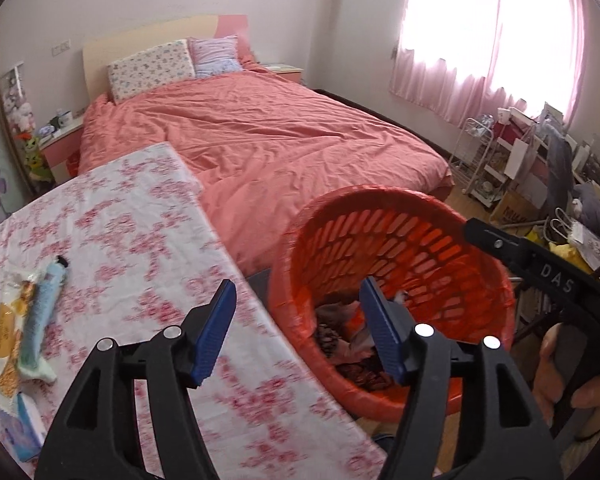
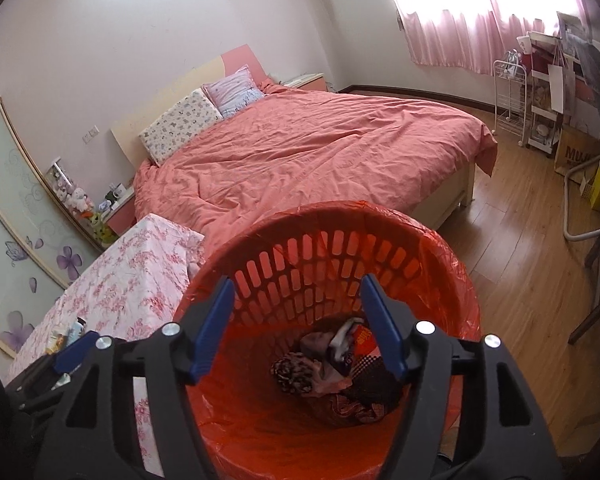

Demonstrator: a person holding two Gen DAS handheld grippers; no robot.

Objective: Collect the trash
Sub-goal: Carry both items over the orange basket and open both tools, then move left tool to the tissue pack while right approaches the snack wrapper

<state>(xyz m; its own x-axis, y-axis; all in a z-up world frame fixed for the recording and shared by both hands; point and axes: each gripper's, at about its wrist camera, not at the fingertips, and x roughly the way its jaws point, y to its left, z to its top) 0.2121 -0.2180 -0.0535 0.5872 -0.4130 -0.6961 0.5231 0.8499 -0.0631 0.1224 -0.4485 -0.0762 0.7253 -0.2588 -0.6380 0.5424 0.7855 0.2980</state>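
Note:
An orange slotted trash basket [image 1: 428,240] lined with an orange bag stands beside a table with a pink floral cloth [image 1: 132,216]. Crumpled wrappers and scraps [image 2: 332,364] lie at its bottom. More trash lies on the table's left: a light blue wrapper [image 1: 40,312], a yellow-and-white packet [image 1: 6,332] and a blue-white packet [image 1: 20,432]. My left gripper [image 1: 298,332] is open and empty, over the table edge and basket rim. My right gripper [image 2: 296,328] is open and empty, above the basket's mouth [image 2: 340,220]. The right gripper's body also shows in the left wrist view [image 1: 556,280].
A bed with a salmon cover [image 2: 320,148] stands behind the table and basket. White wire shelves [image 2: 510,96], bags and boxes crowd the right wall under pink curtains. Wood floor [image 2: 512,248] lies right of the basket. A nightstand with toys [image 2: 112,208] stands at the left.

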